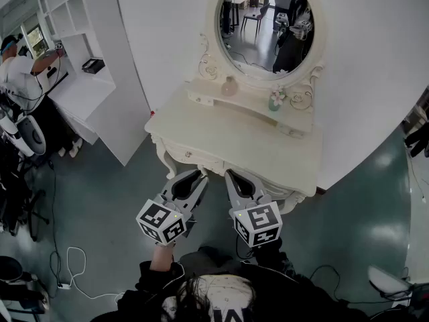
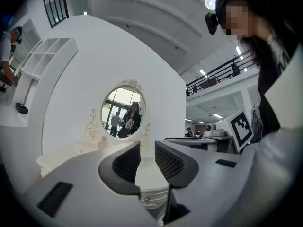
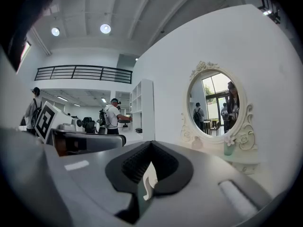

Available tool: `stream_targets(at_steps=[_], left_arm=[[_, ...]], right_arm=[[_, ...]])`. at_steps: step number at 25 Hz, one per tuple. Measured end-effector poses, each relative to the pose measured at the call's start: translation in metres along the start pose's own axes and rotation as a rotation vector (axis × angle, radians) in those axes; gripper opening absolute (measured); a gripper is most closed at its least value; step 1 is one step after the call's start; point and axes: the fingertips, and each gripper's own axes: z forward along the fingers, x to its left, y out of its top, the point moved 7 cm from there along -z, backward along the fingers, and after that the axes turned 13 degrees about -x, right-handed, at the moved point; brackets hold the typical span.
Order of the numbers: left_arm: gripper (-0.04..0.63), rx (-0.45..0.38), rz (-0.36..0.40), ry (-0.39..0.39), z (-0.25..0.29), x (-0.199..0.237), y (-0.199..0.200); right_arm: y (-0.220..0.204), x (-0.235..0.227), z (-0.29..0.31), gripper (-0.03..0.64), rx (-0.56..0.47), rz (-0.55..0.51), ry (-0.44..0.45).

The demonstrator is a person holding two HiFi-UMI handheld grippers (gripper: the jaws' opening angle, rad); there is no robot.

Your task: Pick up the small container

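A small pale pink container (image 1: 230, 86) stands on the raised shelf under the oval mirror (image 1: 267, 25) of a white dressing table (image 1: 221, 131). It shows faintly in the left gripper view (image 2: 103, 141) and in the right gripper view (image 3: 197, 143). Both grippers are held level in front of the table's near edge, well short of the container. My left gripper (image 1: 199, 178) (image 2: 147, 148) is shut, with only a thin slit between its pads and nothing in it. My right gripper (image 1: 232, 176) (image 3: 150, 145) is shut and empty, its tips meeting.
A small green vase (image 1: 275, 101) (image 3: 229, 148) with a flower stands on the same shelf, right of the container. A white shelf unit (image 1: 75, 59) and a person (image 1: 17, 72) are at the far left. Cables (image 1: 67, 268) lie on the dark green floor.
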Motion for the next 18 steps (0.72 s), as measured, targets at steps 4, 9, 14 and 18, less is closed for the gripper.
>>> stream_targets(at_steps=[4,9,14,18], left_arm=[[0.077,0.005,-0.007,-0.009,0.000,0.006,-0.002],[0.077,0.009,-0.017,-0.019,-0.002,0.014,-0.001],[0.077,0.011,-0.021,-0.028,-0.003,0.025,0.000],[0.077,0.010,-0.022,-0.040,-0.007,0.038,0.003]], right_arm=[[-0.005,0.002,0.005,0.009,0.008,0.000,-0.003],[-0.006,0.007,0.013,0.009,0.003,0.007,-0.005],[-0.009,0.011,0.022,0.009,-0.008,0.032,-0.012],[-0.013,0.017,0.033,0.009,-0.005,0.031,-0.021]])
